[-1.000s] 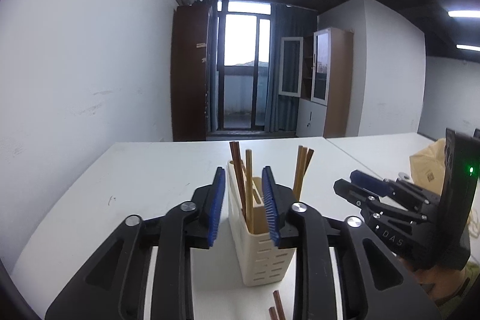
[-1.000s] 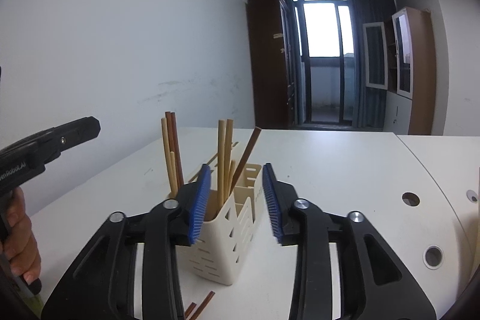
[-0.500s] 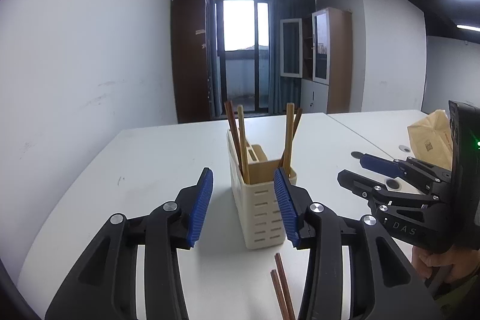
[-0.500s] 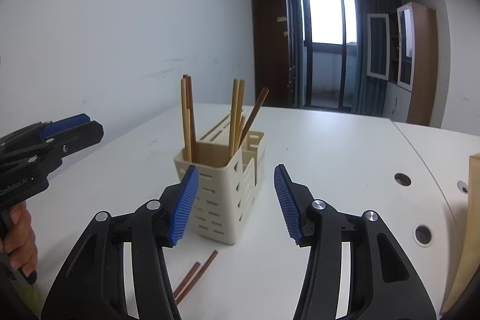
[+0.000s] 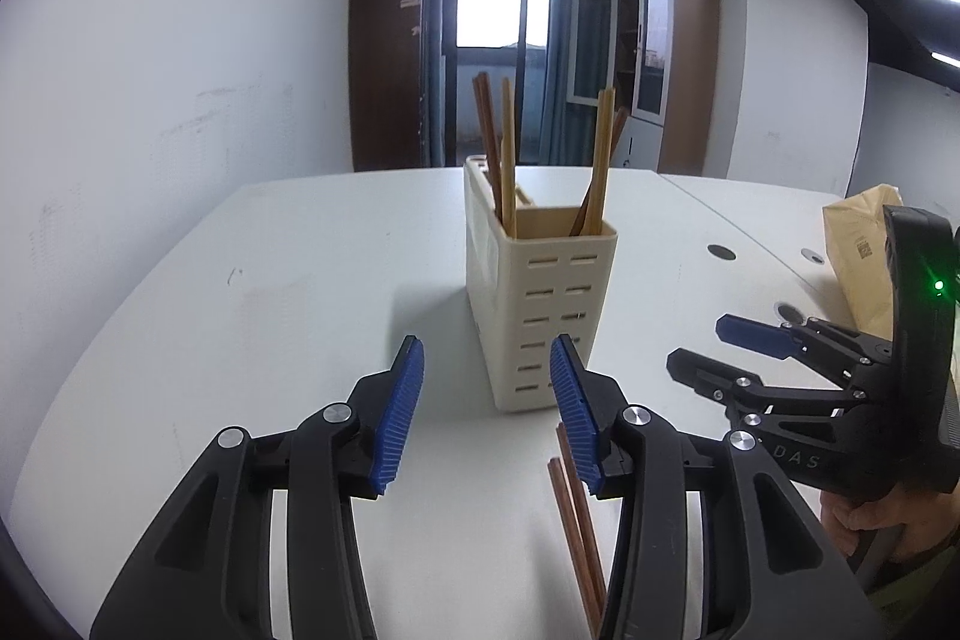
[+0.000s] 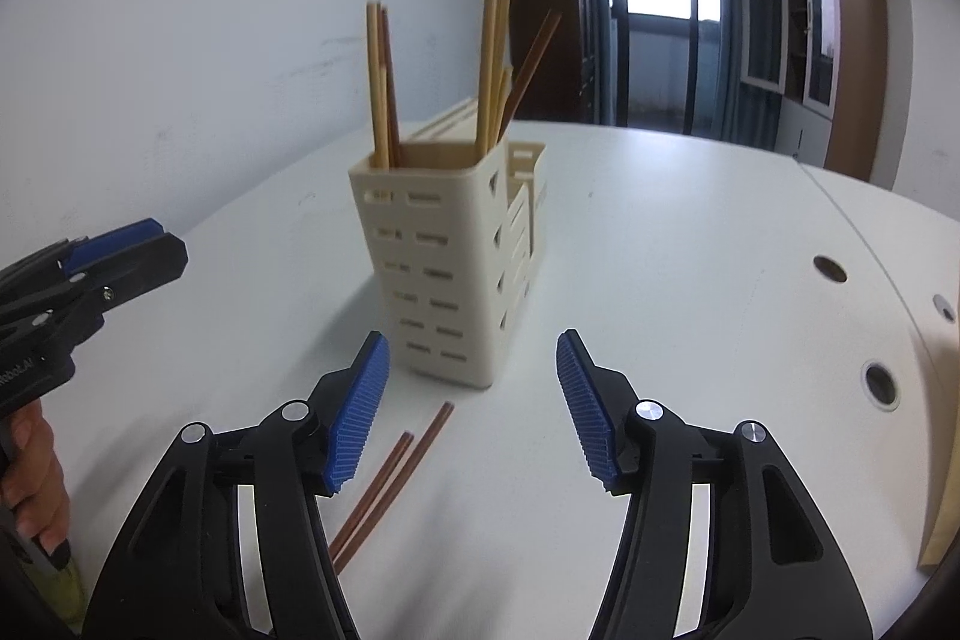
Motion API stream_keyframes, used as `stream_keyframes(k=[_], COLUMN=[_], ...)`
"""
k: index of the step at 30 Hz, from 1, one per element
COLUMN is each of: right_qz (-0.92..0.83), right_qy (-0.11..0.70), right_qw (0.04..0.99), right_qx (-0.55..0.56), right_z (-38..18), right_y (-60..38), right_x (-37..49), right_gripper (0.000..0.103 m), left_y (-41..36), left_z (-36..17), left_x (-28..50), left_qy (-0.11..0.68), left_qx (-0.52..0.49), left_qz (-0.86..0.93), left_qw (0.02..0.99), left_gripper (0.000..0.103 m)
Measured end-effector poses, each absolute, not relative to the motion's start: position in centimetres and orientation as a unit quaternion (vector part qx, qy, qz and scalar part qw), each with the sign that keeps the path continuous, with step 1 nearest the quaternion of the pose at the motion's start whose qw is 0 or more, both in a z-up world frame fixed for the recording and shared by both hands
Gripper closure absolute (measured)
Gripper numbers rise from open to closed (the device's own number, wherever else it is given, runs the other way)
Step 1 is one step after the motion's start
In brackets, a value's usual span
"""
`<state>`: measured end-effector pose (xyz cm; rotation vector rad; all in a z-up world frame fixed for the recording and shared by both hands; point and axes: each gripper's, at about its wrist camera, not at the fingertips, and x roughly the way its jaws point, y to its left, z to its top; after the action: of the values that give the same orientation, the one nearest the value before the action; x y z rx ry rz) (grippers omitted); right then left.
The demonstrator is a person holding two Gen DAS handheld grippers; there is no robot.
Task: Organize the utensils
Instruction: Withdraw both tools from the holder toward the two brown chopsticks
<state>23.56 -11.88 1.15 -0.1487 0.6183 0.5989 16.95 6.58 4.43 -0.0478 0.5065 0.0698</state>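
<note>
A cream slotted utensil holder [image 5: 540,304] stands upright on the white table [image 5: 300,316] with several wooden chopsticks [image 5: 507,160] in it. It also shows in the right wrist view [image 6: 447,256], chopsticks [image 6: 495,64] sticking up. A pair of dark brown chopsticks [image 5: 576,532] lies flat on the table in front of the holder, seen also in the right wrist view [image 6: 390,478]. My left gripper [image 5: 487,415] is open and empty, just short of the holder. My right gripper [image 6: 471,412] is open and empty, above the loose pair.
A brown paper bag [image 5: 858,256] stands at the right of the table, its edge showing in the right wrist view [image 6: 945,454]. Round cable holes [image 6: 831,269] dot the table's right side. A white wall runs along the left; cabinets and a balcony door stand behind.
Both grippers have pulled back from the holder, dropped lower and opened wider. The pair of brown chopsticks on the table has come more fully into view.
</note>
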Motion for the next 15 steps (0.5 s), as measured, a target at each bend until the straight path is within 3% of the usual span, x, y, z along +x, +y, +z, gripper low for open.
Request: stream_keyframes(k=[15], right_qz=[0.273], right_qy=[0.375], right_qw=[0.879], right_qx=[-0.112], right_z=[-4.3], right_y=[-9.0], right_x=[24.9], right_gripper=[0.045], left_y=[7.6], left_z=[2.8], left_x=[15.7], left_qy=[0.261], left_qx=[-0.032], left_qz=[0.041], left_qw=[0.964], left_gripper=[0.057])
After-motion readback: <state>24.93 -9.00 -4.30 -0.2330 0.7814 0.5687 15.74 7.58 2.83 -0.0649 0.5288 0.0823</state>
